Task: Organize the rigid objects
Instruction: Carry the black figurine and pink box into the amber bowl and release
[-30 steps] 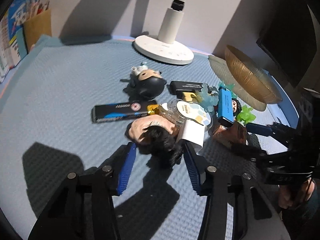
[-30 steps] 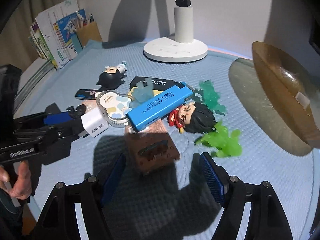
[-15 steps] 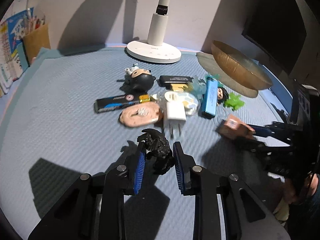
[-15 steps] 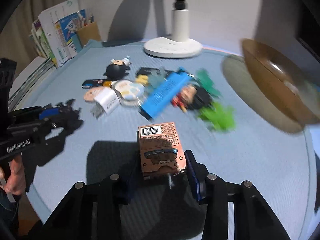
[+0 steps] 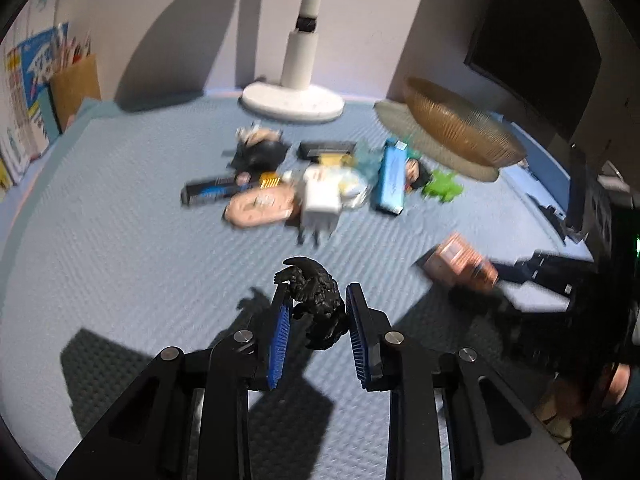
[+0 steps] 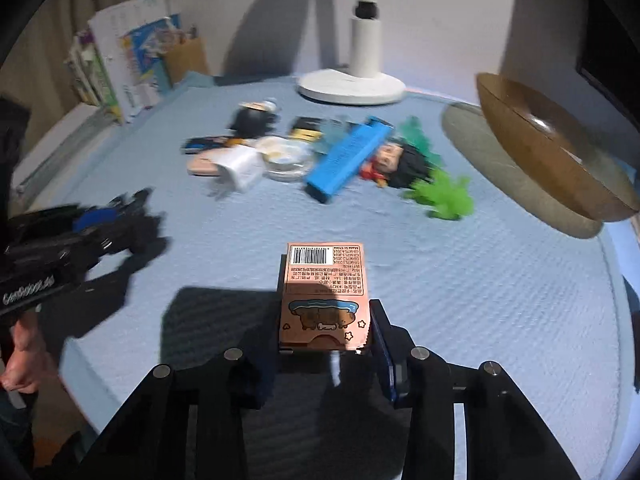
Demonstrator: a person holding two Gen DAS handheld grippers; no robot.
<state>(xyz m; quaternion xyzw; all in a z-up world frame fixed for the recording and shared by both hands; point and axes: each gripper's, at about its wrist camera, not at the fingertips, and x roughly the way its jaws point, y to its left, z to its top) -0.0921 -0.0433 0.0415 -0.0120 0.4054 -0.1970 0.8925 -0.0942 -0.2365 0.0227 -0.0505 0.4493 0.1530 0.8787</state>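
My left gripper (image 5: 316, 294) is shut on a small black toy hair piece (image 5: 320, 308), held just above the blue mat (image 5: 120, 248). My right gripper (image 6: 326, 320) has a pink printed box (image 6: 324, 280) with a barcode between its jaws; they are still closing and the pads press its sides. The left wrist view shows that box (image 5: 460, 262) blurred at the right. The remaining pile lies further back: a white charger (image 5: 320, 200), a blue flat box (image 5: 392, 180), a pink face part (image 5: 262, 208), a black bar (image 5: 212, 192) and a green piece (image 5: 442, 186).
A wooden bowl (image 5: 460, 128) stands tilted at the back right. A white lamp base (image 5: 292, 100) sits at the back centre. Books and a brown holder (image 6: 128, 60) line the left edge. A person's hand (image 6: 24, 356) holds the left gripper's handle.
Both grippers closed on their objects and drew back from the pile: the left took the black hair piece off the face part, the right took the pink box.
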